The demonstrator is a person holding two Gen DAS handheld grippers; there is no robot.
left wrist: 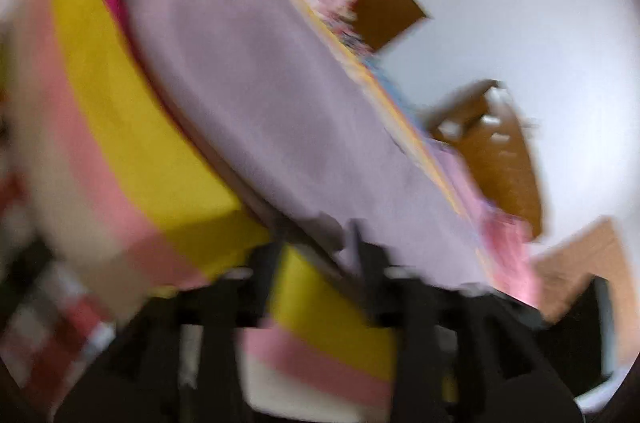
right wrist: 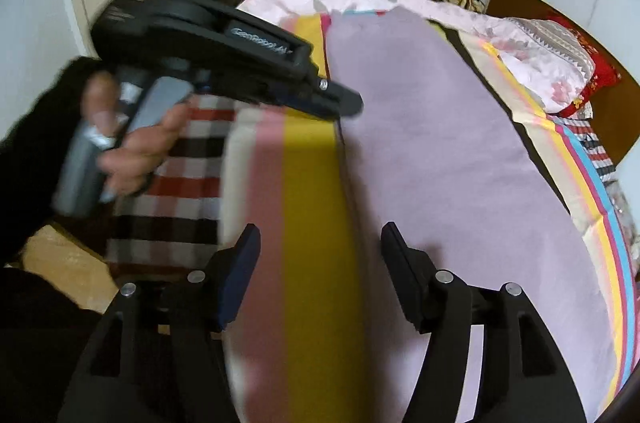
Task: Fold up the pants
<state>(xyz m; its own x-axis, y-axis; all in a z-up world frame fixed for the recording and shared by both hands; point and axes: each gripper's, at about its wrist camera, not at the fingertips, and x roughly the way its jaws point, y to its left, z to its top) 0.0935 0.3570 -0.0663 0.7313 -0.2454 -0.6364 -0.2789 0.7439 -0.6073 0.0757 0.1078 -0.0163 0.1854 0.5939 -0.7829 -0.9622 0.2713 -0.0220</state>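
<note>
Right wrist view: pants (right wrist: 440, 151) lie flat beyond right claw (right wrist: 320, 263).

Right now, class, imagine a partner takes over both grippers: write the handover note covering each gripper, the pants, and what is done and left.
Right gripper: open, nothing between its fingers, hovering over the near end of the pants.
Left gripper: tips at the pants' left edge; grip not visible.
Pants: lilac, lying long and flat on the striped sheet on the bed.
Done: apparently laid lengthwise.
Left: fold the length over.
</note>
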